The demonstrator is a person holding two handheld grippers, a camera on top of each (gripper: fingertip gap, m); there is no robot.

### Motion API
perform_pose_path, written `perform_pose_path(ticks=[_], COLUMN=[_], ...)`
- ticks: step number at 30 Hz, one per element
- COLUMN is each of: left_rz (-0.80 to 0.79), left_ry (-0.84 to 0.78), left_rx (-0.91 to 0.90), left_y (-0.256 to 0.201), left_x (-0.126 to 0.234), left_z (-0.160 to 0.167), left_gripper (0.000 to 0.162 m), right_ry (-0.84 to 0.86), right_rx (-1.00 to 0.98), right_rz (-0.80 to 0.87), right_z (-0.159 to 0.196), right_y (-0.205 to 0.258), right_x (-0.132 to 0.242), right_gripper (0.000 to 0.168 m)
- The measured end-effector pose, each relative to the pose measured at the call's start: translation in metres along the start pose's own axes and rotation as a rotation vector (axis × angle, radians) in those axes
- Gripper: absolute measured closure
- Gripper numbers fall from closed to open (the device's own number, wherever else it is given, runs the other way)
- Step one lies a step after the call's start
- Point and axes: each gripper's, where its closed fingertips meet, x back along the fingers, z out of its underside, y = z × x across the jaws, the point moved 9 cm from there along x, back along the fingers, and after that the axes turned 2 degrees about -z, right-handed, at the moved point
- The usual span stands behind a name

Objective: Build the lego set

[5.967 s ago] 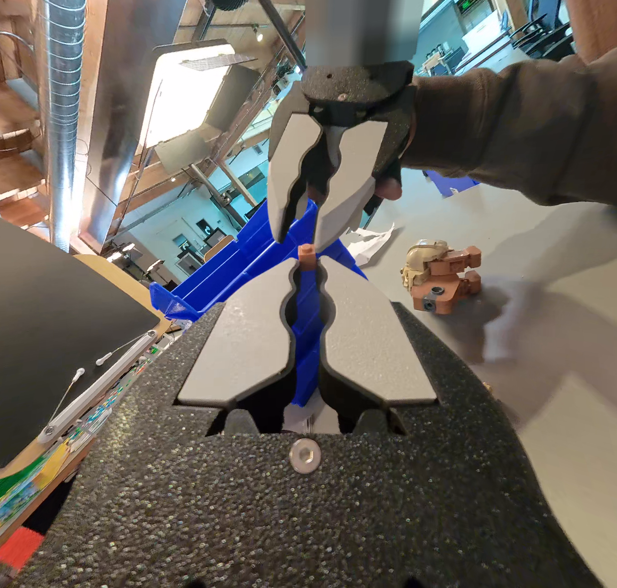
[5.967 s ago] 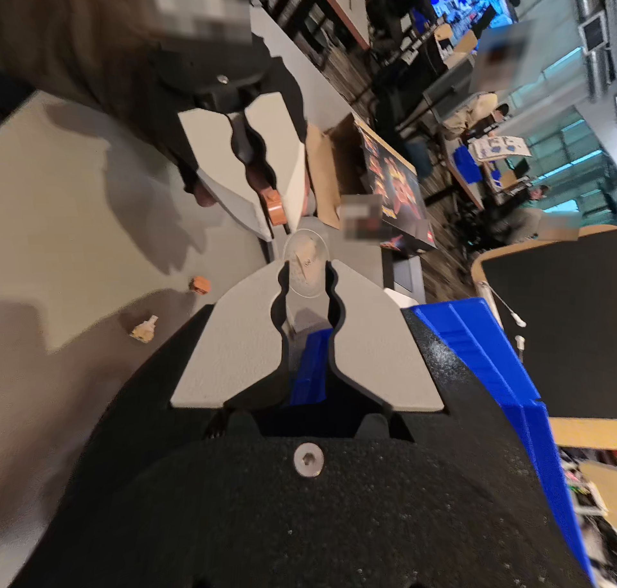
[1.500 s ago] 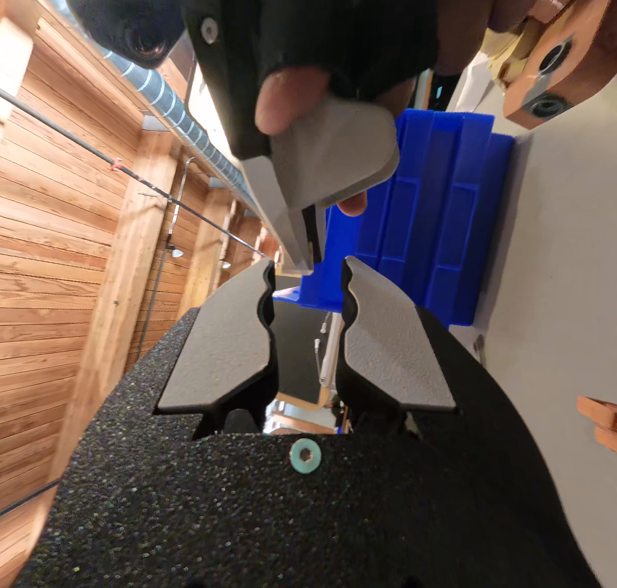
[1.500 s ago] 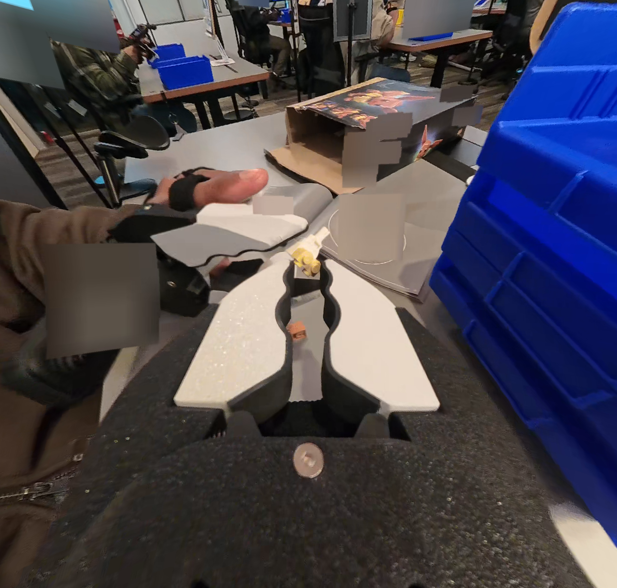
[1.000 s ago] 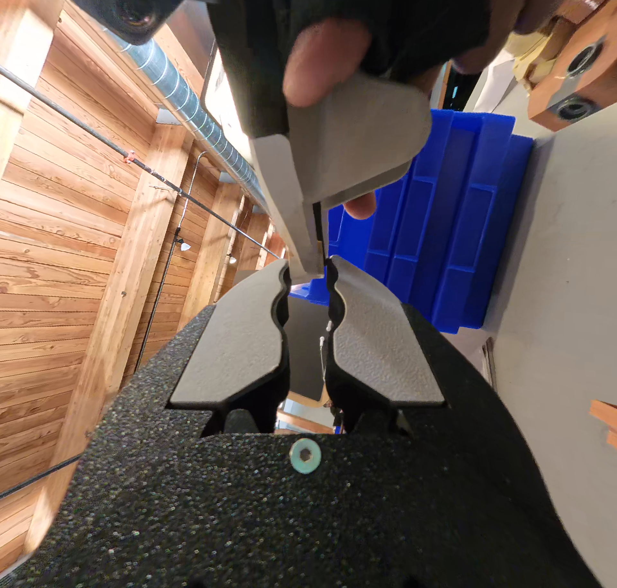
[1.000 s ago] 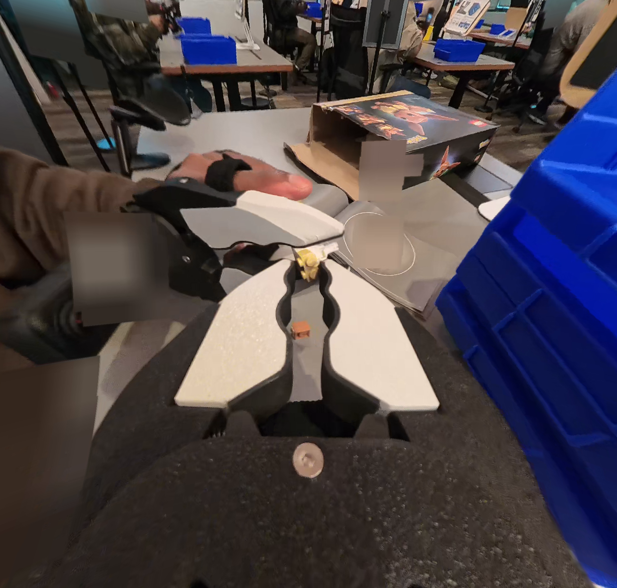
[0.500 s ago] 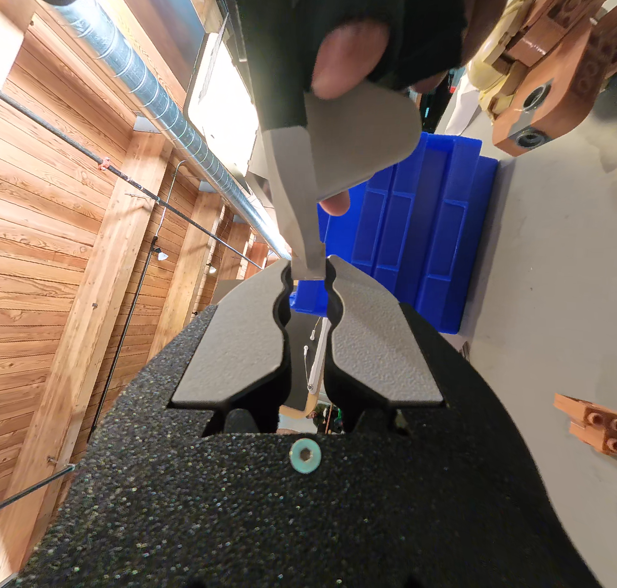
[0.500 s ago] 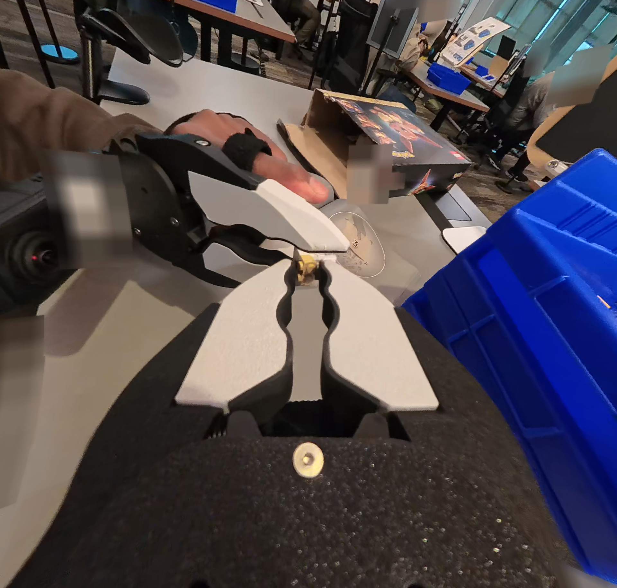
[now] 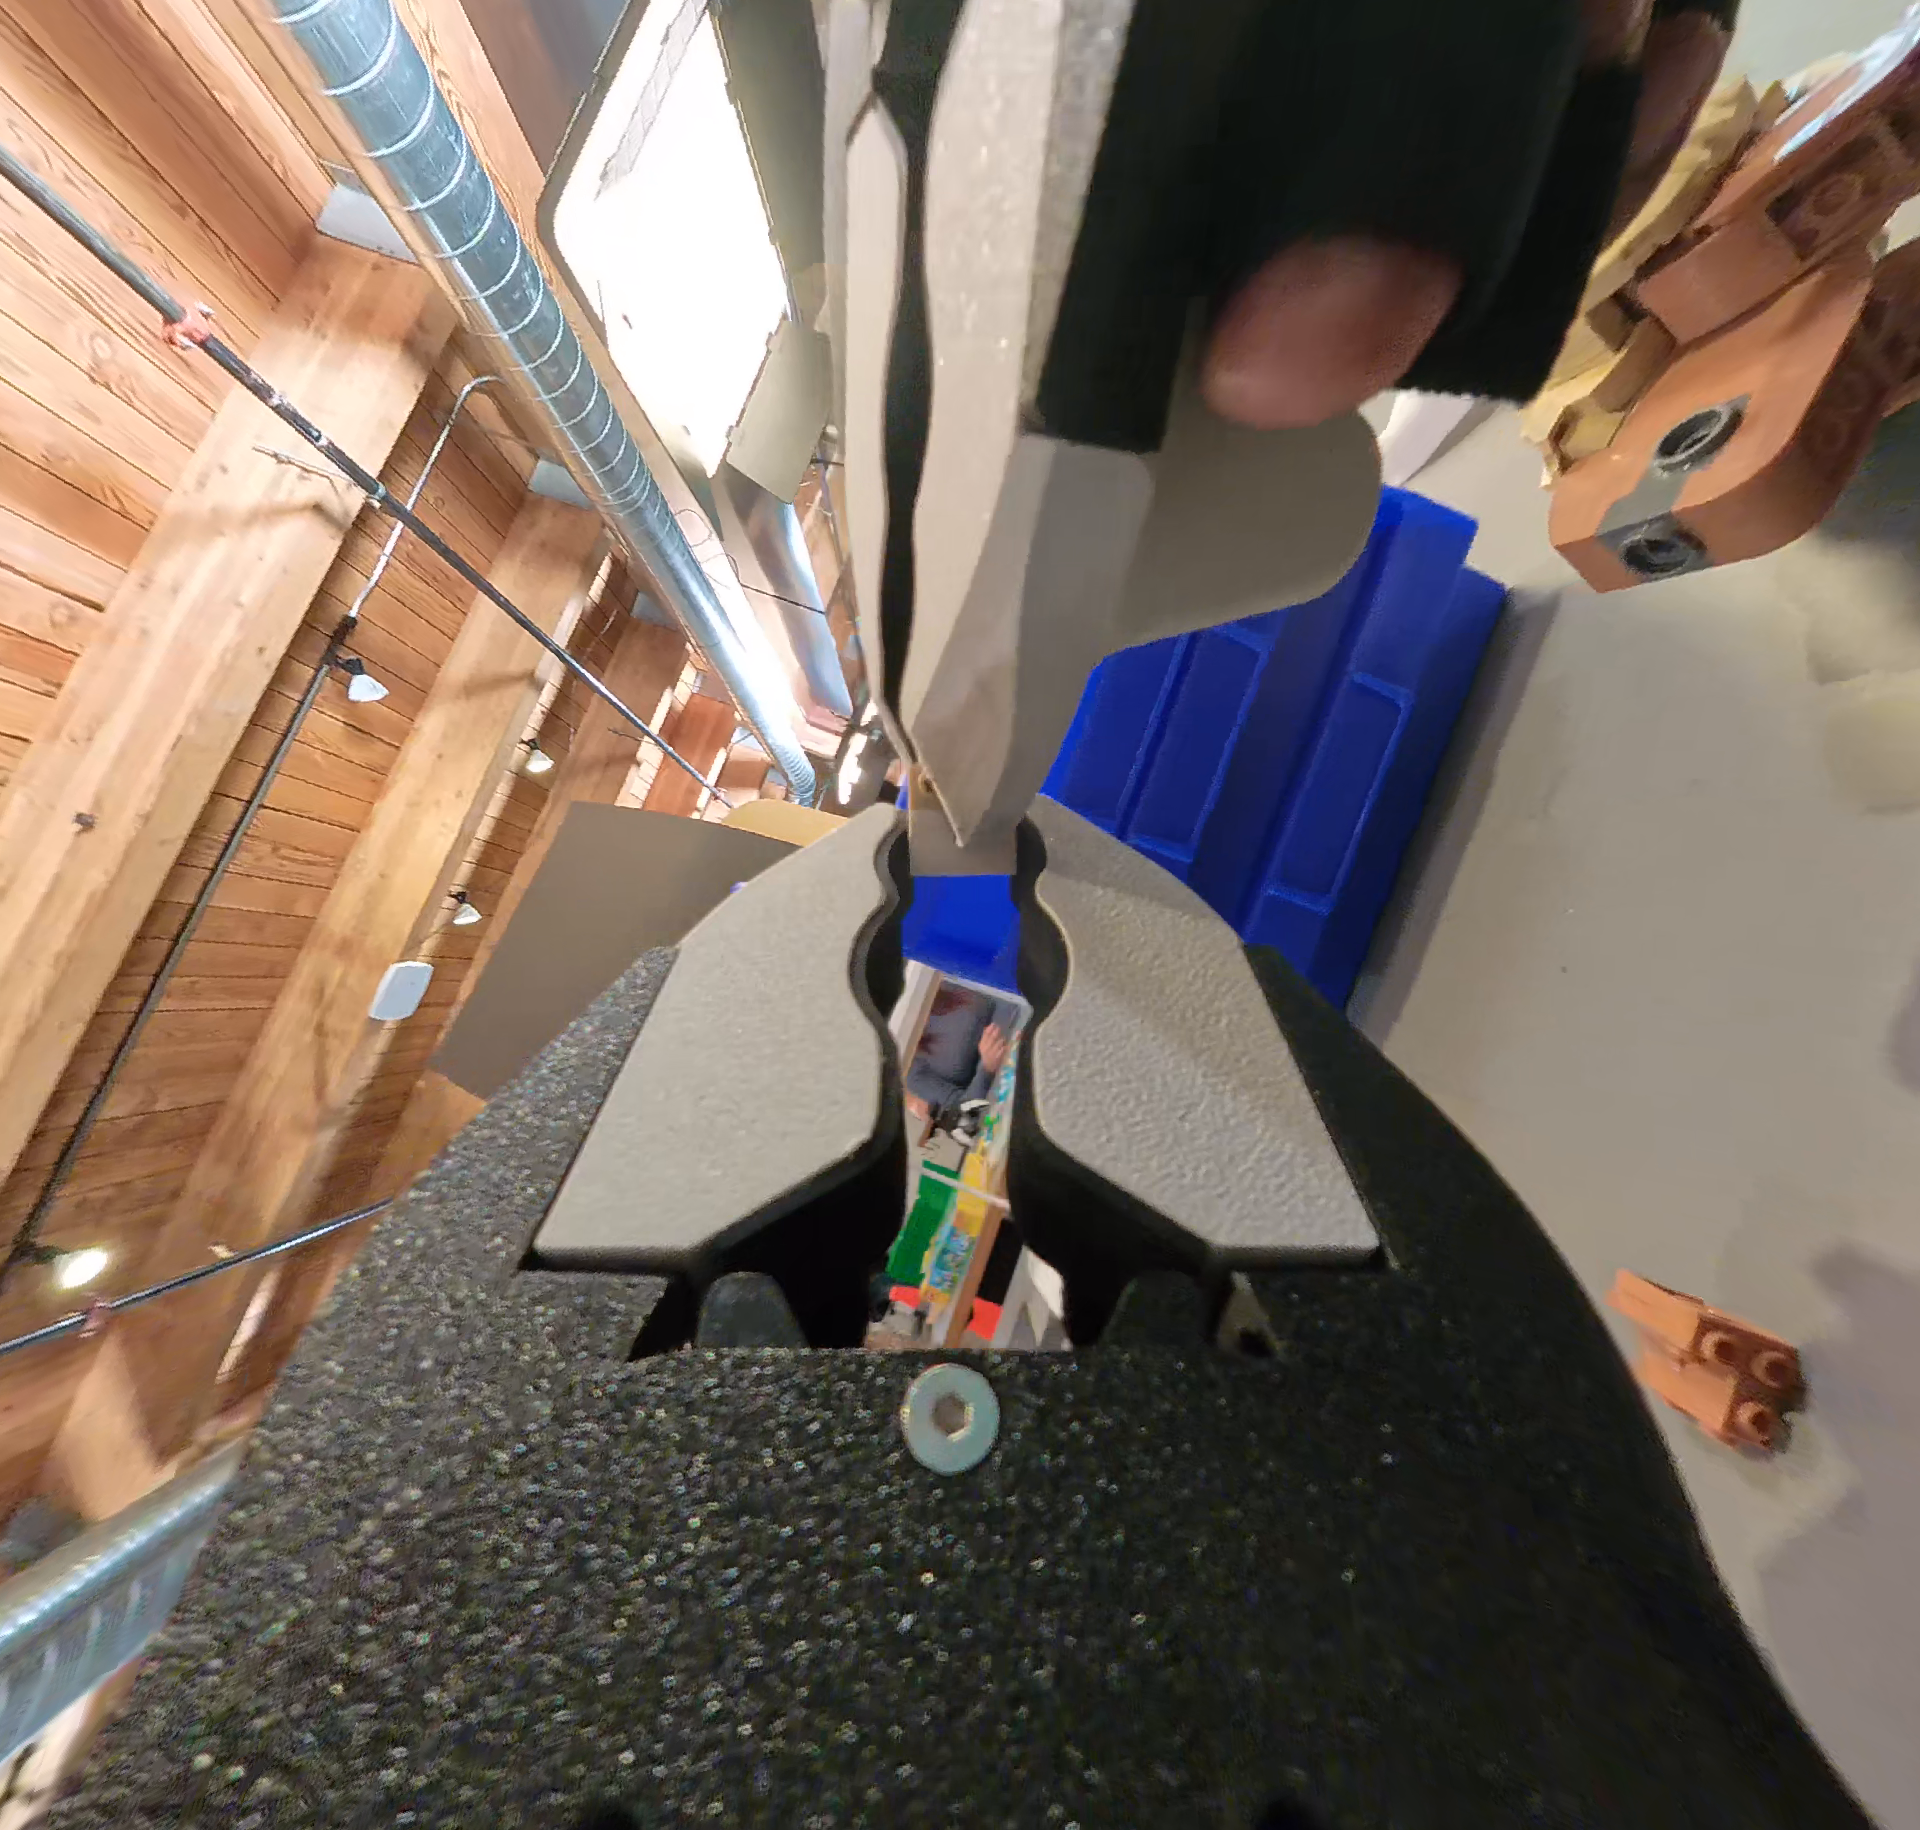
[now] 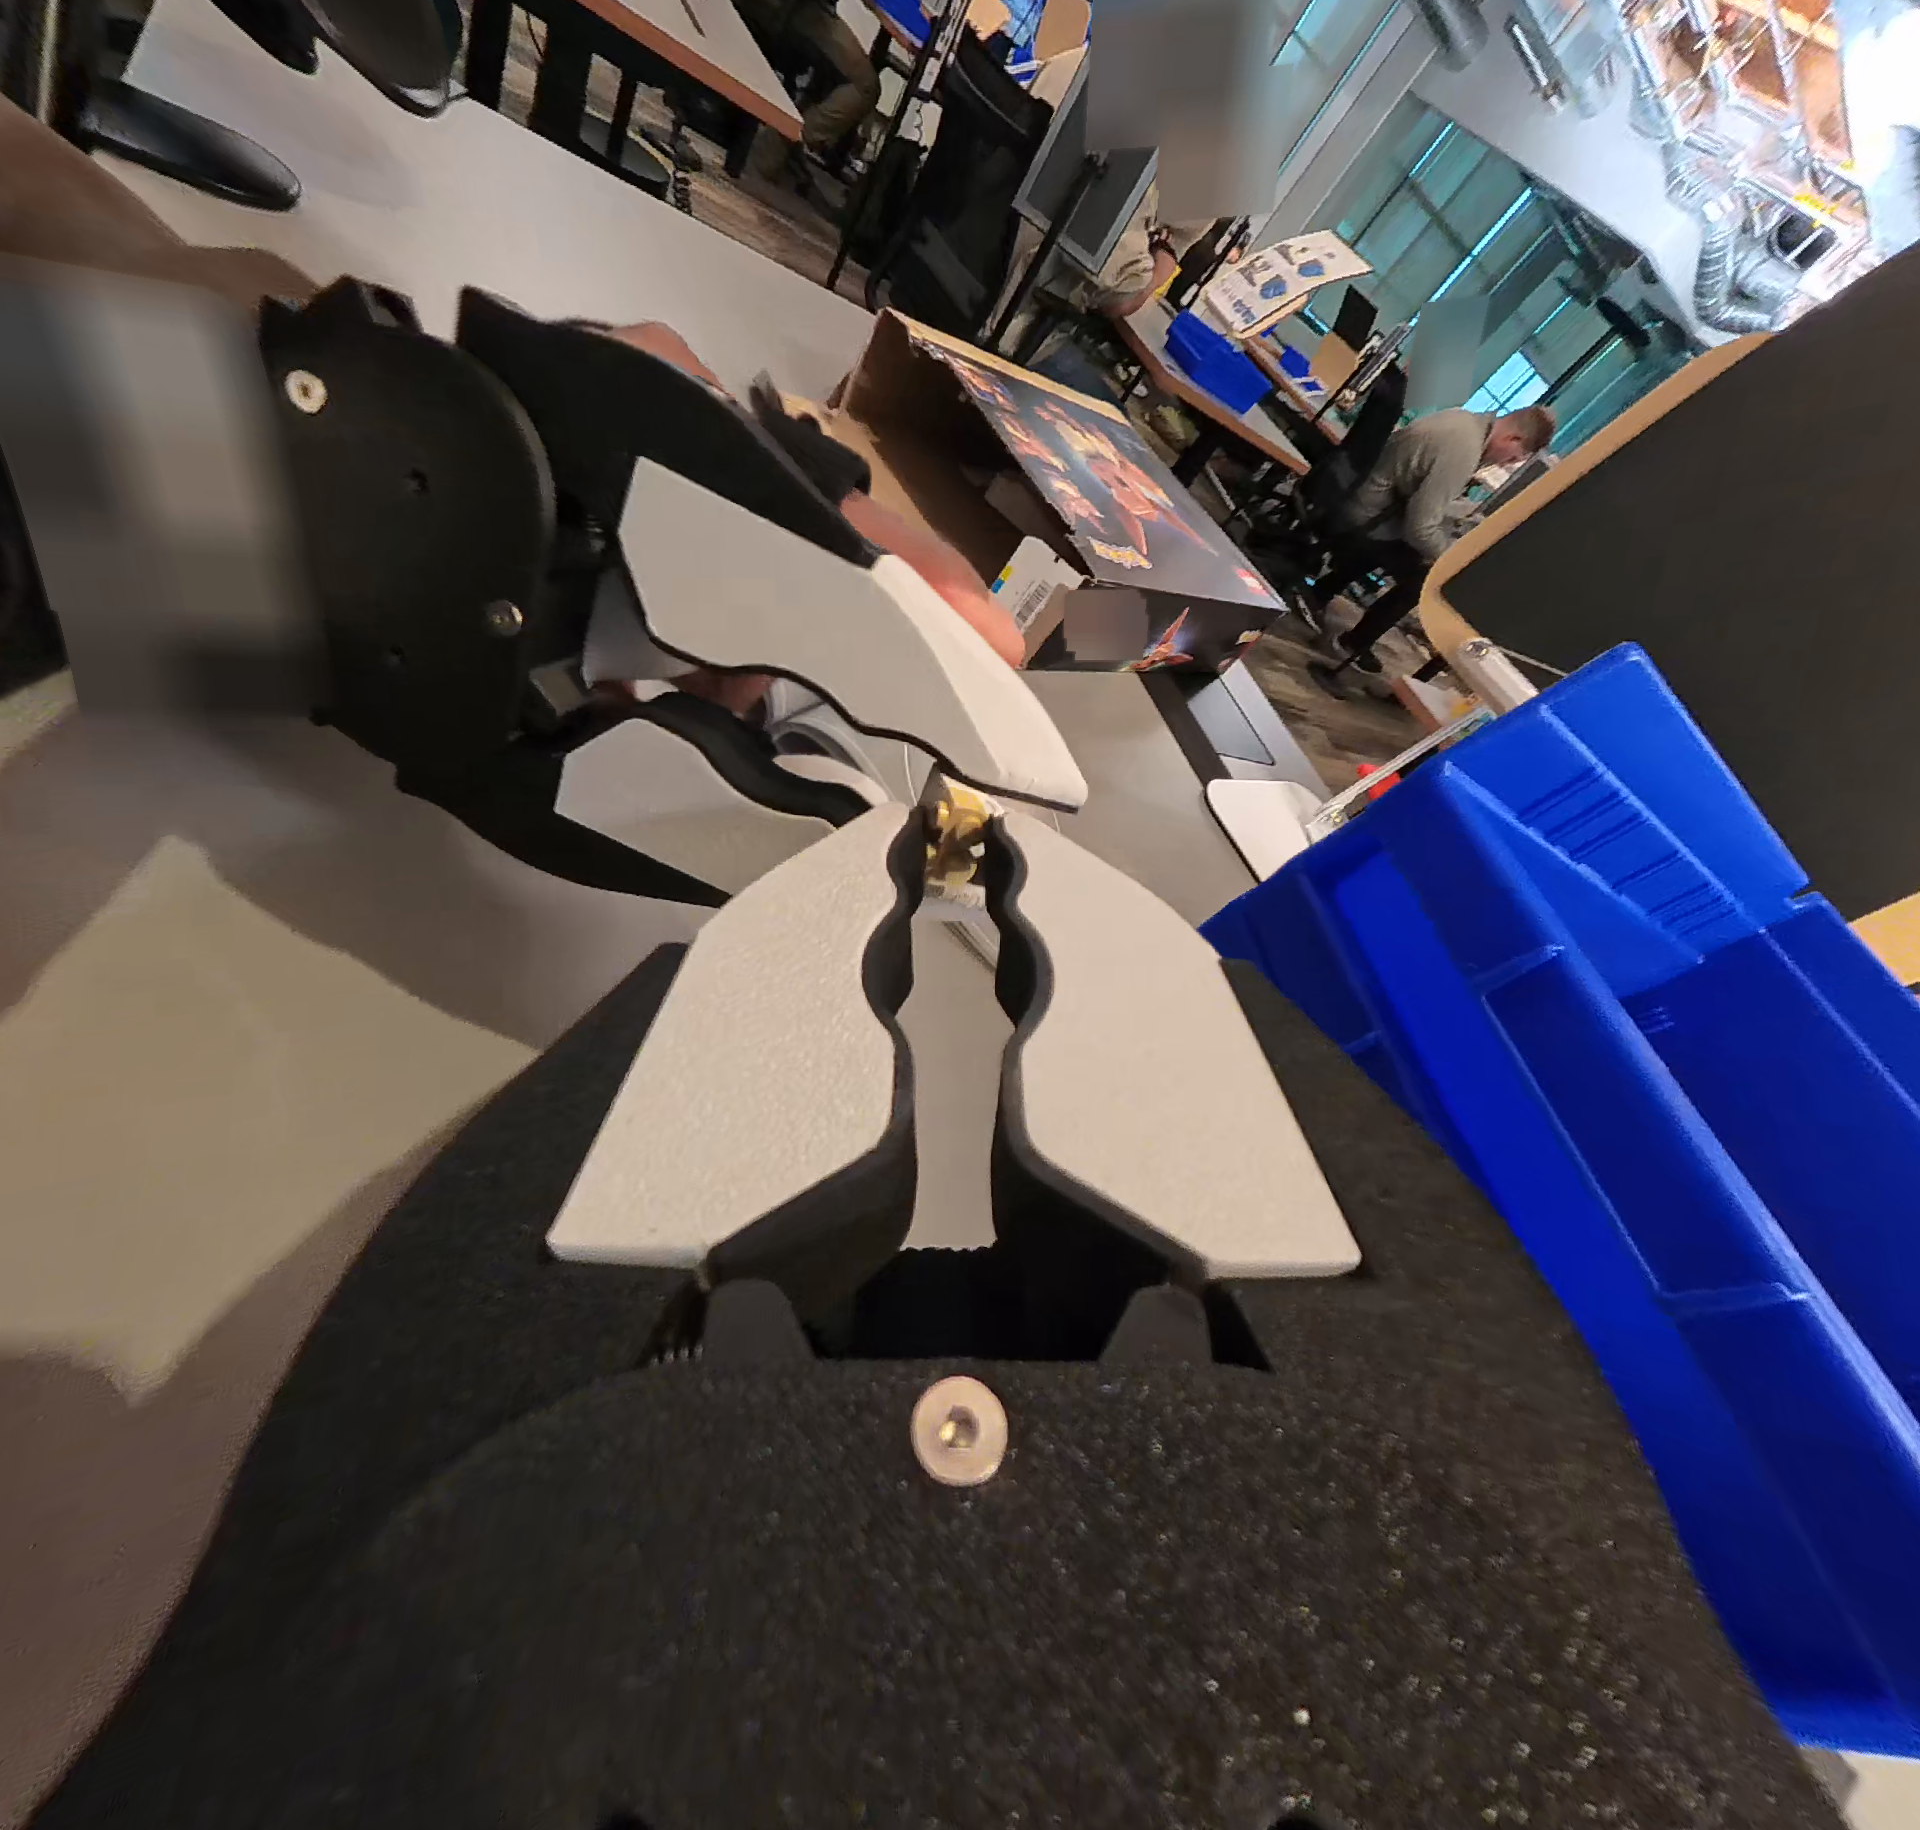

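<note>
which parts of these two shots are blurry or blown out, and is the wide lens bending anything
Left wrist view: the ceiling light panel is blown out white, the brown lego build at the edge is soft and stretched, and the duct bows. Right wrist view: the left tongs and the small yellow piece are motion-blurred, the blue bin smears near the edge, and the grey table carries hard shadows.

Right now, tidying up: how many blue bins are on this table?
1: the blue bin at the table's far edge, beyond the claws. Others may be hidden.

blue bin [image 10: 1662, 1105] crowding right, grey tabletop [image 10: 229, 1032] open left
</note>
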Motion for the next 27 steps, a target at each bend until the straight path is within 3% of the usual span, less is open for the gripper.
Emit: perform_pose_path(ticks=[14,20,27], left_rz=[0.008,0.047,0.016], left_ry=[-0.146,-0.146,-0.162], left_rx=[0.103,0.234,0.295], left_y=[0.007,0.01,0.018], left_x=[0.008,0.007,0.008], left_z=[-0.007,-0.001,-0.003], left_gripper=[0.144,0.145,0.145], right_ry=[-0.181,-0.298,-0.259], right_rx=[-0.363,-0.391,-0.356], right_rz=[-0.292,-0.275,-0.195], right_z=[0.003,-0.004,0.003], right_y=[-0.012,-0.02,-0.029], right_x=[0.011,0.024,0.033], right_gripper=[0.159,0.159,0.159])
